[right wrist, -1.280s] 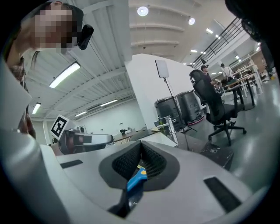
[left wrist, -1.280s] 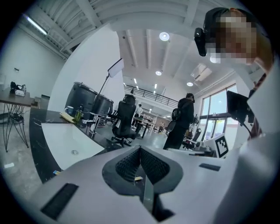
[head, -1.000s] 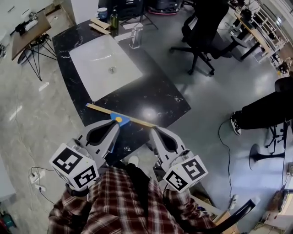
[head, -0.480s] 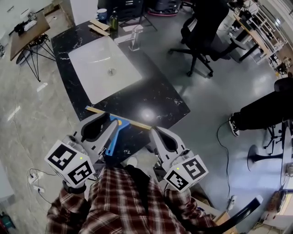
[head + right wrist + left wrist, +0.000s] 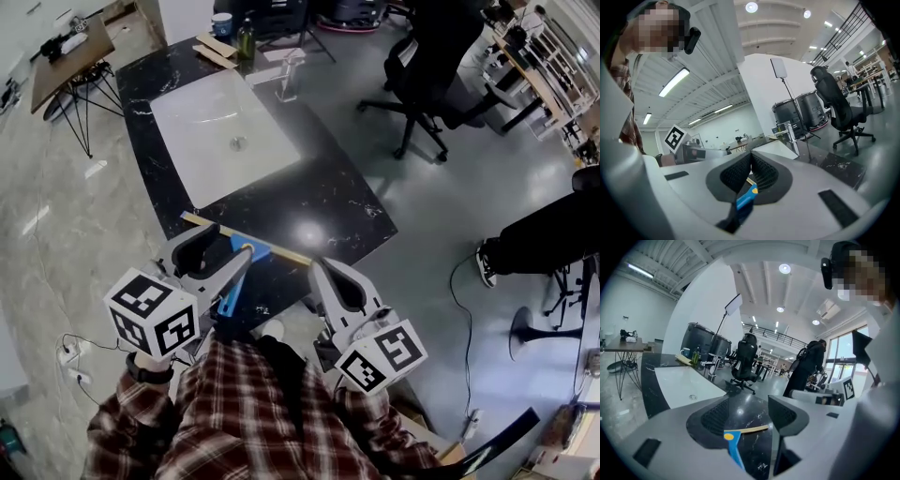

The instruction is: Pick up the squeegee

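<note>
Squeegee point(image 5: 255, 251) sits on the black marble table point(image 5: 319, 202), at the table's 6 o'clock edge in the head view. The tan blade strip runs roughly 10 to 4 o'clock along that edge. The blue handle sticks off it toward 7 o'clock, toward the person.

Left gripper point(image 5: 236, 246) comes in from 7 o'clock, lined up with the handle. Its jaws are apart and opening. In the left gripper view the left gripper point(image 5: 747, 416) straddles the squeegee point(image 5: 734, 448): the blue handle lies low between the two pads, closer to the 9 o'clock pad, with the blade crossing just beyond the handle's yellow dot. Neither pad presses on it. I can't tell whether the handle brushes the near pad.

Right gripper point(image 5: 317, 267) is at about 4 o'clock from the handle, its tip near the blade's right end. The right gripper view shows the right gripper point(image 5: 750, 161) with its pads meeting at the tip and nothing clamped. The squeegee point(image 5: 746, 198) shows as a blue piece at 6 o'clock below the pads, through the gap under them.

White sink basin point(image 5: 202, 122) is at 11 o'clock from the squeegee, well apart from it.
</note>
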`<state>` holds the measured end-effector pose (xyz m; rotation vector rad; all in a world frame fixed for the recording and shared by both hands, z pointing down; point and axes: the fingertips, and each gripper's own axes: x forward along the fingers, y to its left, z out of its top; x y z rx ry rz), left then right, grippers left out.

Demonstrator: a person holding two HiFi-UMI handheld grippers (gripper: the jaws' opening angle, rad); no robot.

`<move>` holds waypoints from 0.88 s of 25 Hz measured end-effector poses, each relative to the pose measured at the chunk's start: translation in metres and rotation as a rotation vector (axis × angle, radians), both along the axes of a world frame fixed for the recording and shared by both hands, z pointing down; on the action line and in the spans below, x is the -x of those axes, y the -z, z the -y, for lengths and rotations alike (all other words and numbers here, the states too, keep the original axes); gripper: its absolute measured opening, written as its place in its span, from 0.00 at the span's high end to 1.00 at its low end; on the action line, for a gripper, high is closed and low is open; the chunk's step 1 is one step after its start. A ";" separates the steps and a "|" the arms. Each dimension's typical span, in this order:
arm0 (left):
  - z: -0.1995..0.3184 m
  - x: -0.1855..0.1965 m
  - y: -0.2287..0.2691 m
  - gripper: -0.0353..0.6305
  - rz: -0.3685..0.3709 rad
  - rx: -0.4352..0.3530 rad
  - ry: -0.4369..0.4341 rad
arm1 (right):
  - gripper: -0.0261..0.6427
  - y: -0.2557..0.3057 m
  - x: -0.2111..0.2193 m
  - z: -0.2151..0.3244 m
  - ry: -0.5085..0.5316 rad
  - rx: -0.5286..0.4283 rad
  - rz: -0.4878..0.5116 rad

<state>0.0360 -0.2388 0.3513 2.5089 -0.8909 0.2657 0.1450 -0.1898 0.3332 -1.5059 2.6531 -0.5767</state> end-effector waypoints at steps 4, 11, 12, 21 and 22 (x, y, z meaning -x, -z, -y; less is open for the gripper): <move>0.005 0.007 -0.048 0.57 0.142 0.077 0.040 | 0.94 -0.007 0.000 0.000 0.013 0.014 0.042; -0.002 0.006 -0.114 0.57 0.269 0.214 0.053 | 0.94 -0.024 -0.006 -0.002 0.020 0.045 0.098; -0.003 0.005 -0.120 0.57 0.283 0.225 0.052 | 0.94 -0.026 -0.008 -0.002 0.017 0.050 0.104; -0.012 -0.010 -0.164 0.57 0.381 0.311 0.014 | 0.94 -0.046 -0.021 -0.004 0.005 0.080 0.117; -0.012 -0.011 -0.167 0.57 0.391 0.312 0.016 | 0.94 -0.047 -0.021 -0.004 0.009 0.081 0.119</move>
